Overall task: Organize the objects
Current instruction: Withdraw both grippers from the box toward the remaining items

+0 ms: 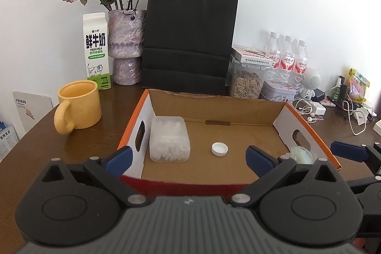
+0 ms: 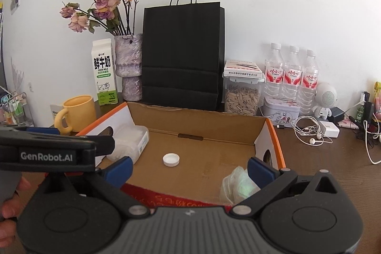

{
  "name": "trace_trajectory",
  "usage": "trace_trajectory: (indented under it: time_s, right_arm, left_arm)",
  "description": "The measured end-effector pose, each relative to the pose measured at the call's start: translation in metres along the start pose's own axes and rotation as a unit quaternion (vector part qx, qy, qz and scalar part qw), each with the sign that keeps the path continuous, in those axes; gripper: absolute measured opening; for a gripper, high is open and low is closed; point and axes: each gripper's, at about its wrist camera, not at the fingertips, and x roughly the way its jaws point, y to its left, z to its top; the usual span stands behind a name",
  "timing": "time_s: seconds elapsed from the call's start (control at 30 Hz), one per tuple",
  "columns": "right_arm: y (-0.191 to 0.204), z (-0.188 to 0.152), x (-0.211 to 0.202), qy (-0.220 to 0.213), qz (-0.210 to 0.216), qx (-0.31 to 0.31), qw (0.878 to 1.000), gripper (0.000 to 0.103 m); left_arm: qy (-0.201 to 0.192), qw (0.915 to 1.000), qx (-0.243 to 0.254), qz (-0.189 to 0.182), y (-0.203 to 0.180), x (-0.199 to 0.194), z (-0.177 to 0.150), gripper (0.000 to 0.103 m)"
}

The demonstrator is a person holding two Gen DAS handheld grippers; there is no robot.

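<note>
While both pairs of tongs hang at the near edge of the cardboard box (image 1: 214,101), each is spread wide and holds nothing: the left tongs (image 1: 189,158) and the right tongs (image 2: 190,169) frame the box floor between their blue tips. Inside, a clear plastic tub of cotton swabs (image 1: 169,138) lies against the left wall, its long axis running from near to far. A white bottle cap (image 1: 219,149) sits open side up near the middle, and a crumpled plastic wrapper (image 2: 238,187) fills the near right corner. Beyond, on the tabletop (image 1: 78,146), stand a yellow mug (image 1: 77,106) and a black paper bag (image 1: 188,37).
</note>
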Motion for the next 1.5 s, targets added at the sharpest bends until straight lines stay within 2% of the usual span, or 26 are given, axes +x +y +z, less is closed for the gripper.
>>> trace_trajectory:
  time_s: [0.43,0.8,1.03,1.5]
  right_arm:
    - [0.013,-0.041,-0.057,0.023,-0.002,0.004,1.000,0.103]
    - [0.021,-0.075,-0.090,0.042,-0.011,0.000,0.999,0.103]
    - [0.029,-0.093,-0.101,0.052,-0.012,-0.010,0.999,0.103]
    - [0.029,-0.099,-0.091,0.060,-0.017,-0.015,0.998,0.103]
  left_arm:
    - [0.021,0.9997,0.007,0.014,0.005,-0.061,-0.037,0.103]
    - [0.046,0.9987,0.007,0.022,0.011,-0.088,-0.069,0.103]
    - [0.058,0.9980,0.001,0.024,0.016,-0.097,-0.083,0.103]
    - [0.065,0.9973,-0.012,0.032,0.024,-0.088,-0.084,0.103]
